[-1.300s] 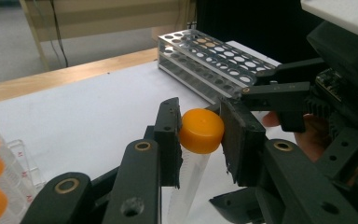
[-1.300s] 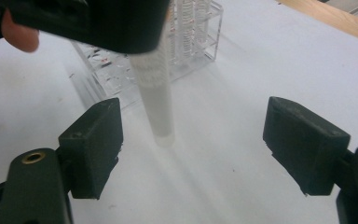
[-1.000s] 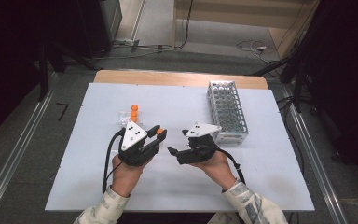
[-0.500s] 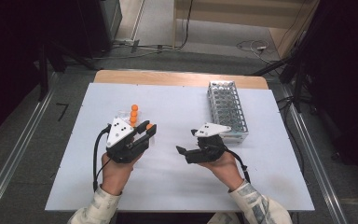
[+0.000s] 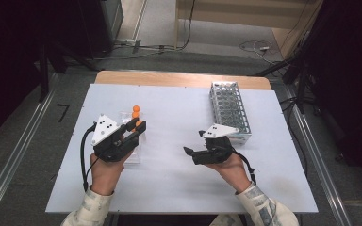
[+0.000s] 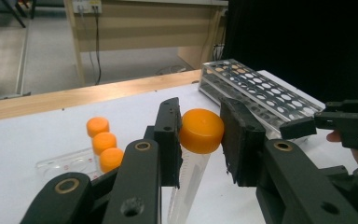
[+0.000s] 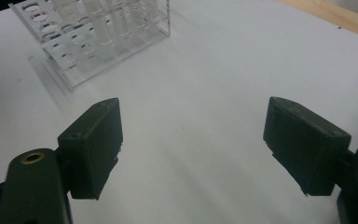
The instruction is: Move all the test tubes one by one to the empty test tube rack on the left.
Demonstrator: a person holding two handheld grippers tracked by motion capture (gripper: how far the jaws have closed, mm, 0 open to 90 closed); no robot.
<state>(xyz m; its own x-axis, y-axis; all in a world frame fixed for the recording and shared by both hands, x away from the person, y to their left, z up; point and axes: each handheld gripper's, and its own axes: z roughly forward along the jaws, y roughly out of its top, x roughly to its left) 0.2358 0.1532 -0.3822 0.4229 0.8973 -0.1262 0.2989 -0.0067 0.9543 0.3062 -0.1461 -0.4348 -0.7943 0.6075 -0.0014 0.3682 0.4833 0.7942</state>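
Observation:
My left gripper (image 6: 200,128) is shut on a clear tube with an orange cap (image 6: 201,130), its pads pressing just below the cap. The tube hangs down between the jaws, tilted, above the white table. From above, this gripper (image 5: 135,128) sits left of centre with the held cap (image 5: 139,124) at its tips. Three more orange-capped tubes (image 6: 104,142) lie just beyond it in a clear holder (image 5: 133,112). My right gripper (image 5: 193,142) is right of centre and open. Its pads (image 7: 98,140) stand wide apart over bare table.
A clear test-tube rack (image 5: 229,109) stands at the back right, close to the right gripper; it also shows in the left gripper view (image 6: 256,88) and the right gripper view (image 7: 98,32). A wooden strip (image 5: 179,79) runs along the table's far edge.
My left gripper has moved left and slightly up, still holding the orange-capped tube. The right gripper has hardly shifted and stays open.

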